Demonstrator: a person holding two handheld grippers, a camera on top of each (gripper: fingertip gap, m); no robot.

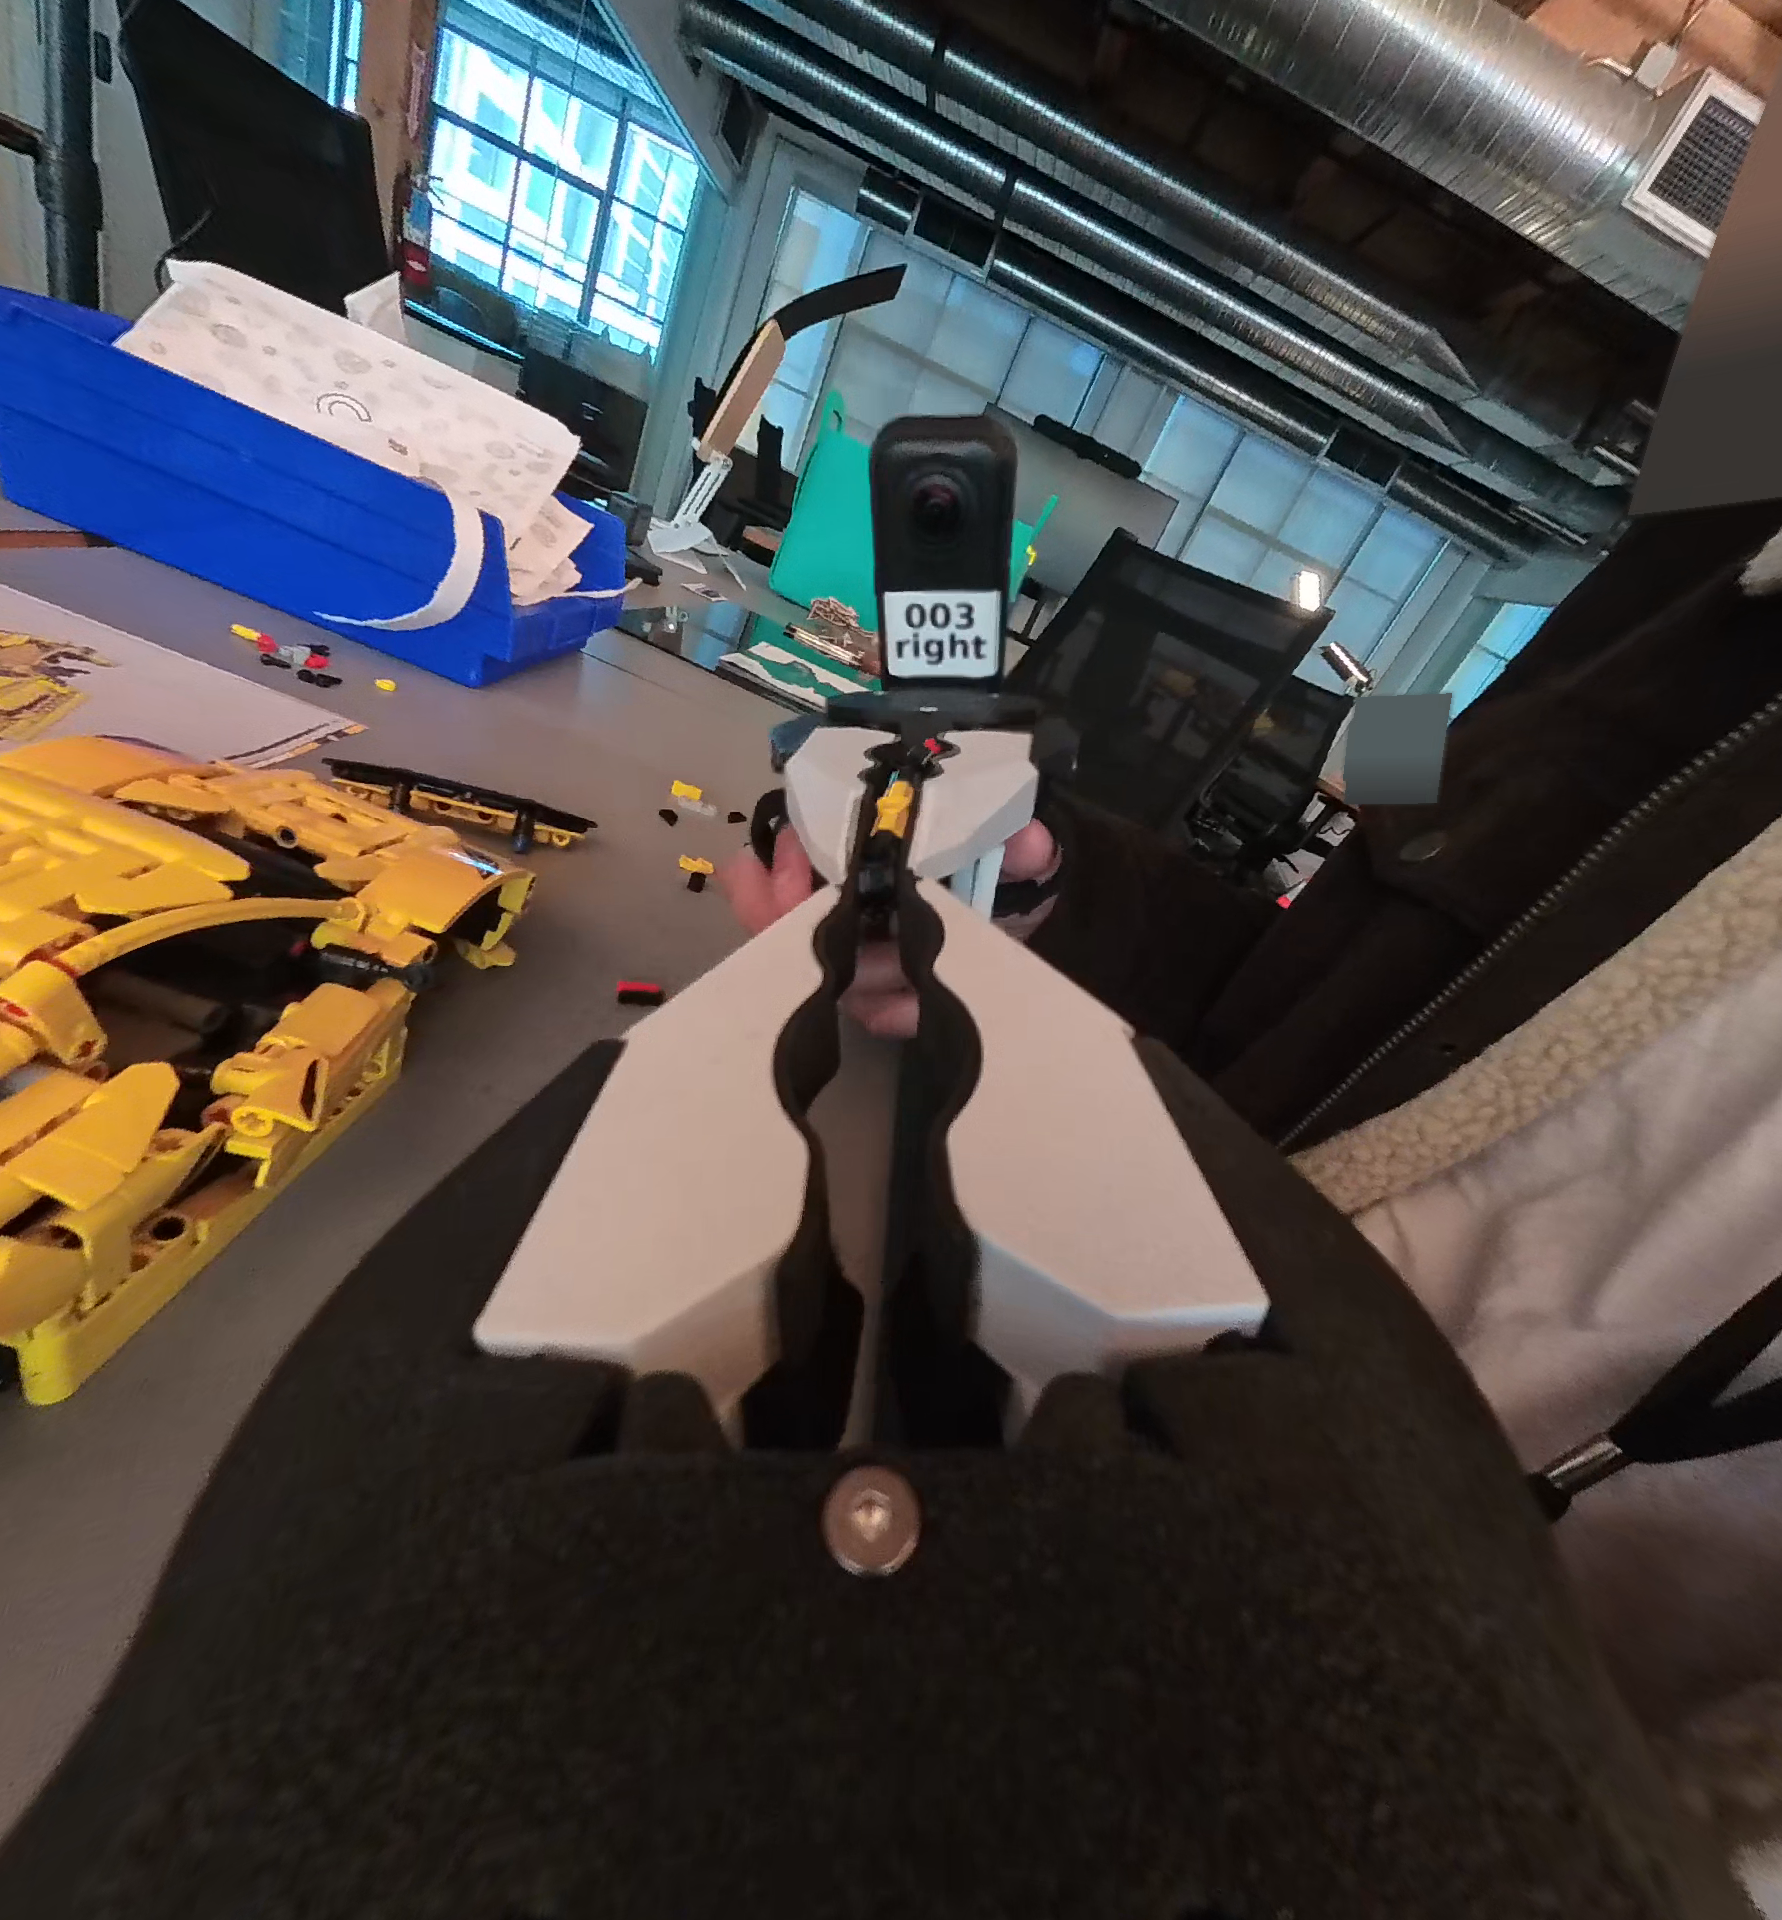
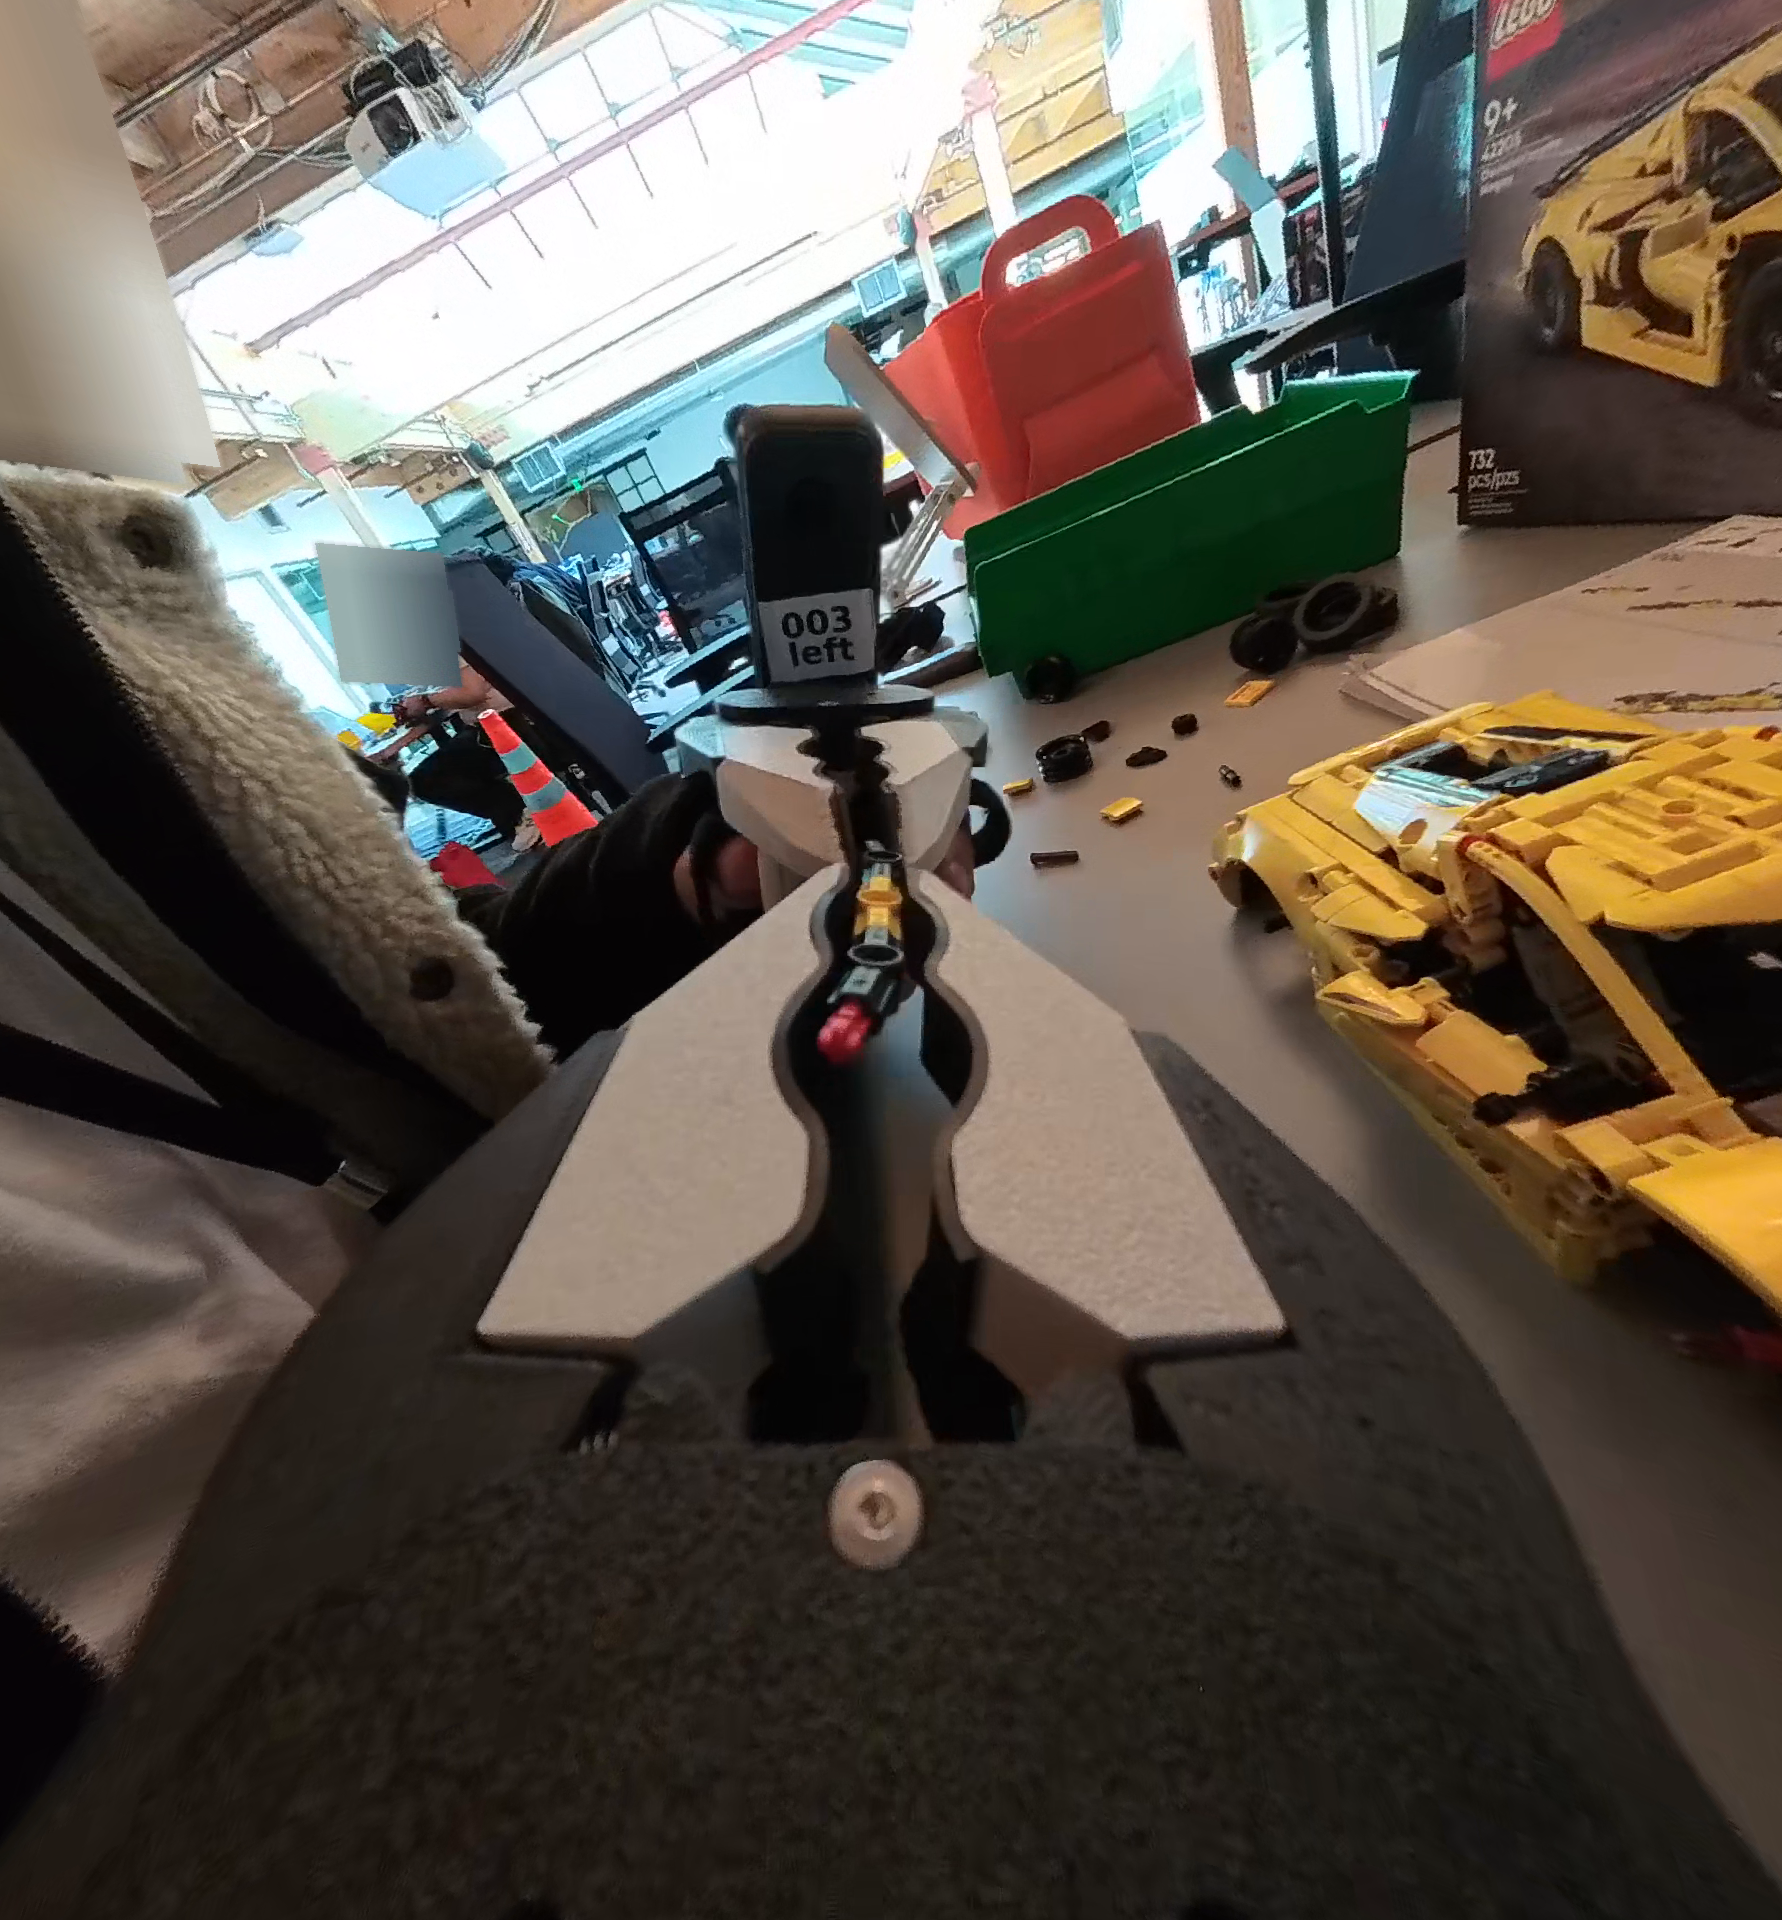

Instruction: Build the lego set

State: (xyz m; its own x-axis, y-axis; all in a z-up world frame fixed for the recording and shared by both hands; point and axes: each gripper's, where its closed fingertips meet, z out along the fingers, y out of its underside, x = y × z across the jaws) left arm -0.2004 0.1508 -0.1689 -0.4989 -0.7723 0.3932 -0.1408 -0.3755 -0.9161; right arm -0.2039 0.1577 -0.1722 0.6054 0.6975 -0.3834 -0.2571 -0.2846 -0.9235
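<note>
I hold both grippers up off the counter (image 1: 554,1039), nose to nose, so the small sub-assembly (image 2: 871,961) hangs between them where each camera can see it. My left gripper (image 1: 879,914) is pinched nearly closed on one end of it and my right gripper (image 2: 866,935) is pinched nearly closed on the other: a thin string of black and yellow pieces with a red pin (image 2: 843,1029) sticking out toward the right camera. Gripping both ends lets me press the parts together along their line (that is my reading). The yellow car (image 1: 139,987) lies flat on the counter beside me, out of the way, with loose pieces (image 2: 1105,769) scattered within reach for later steps.
</note>
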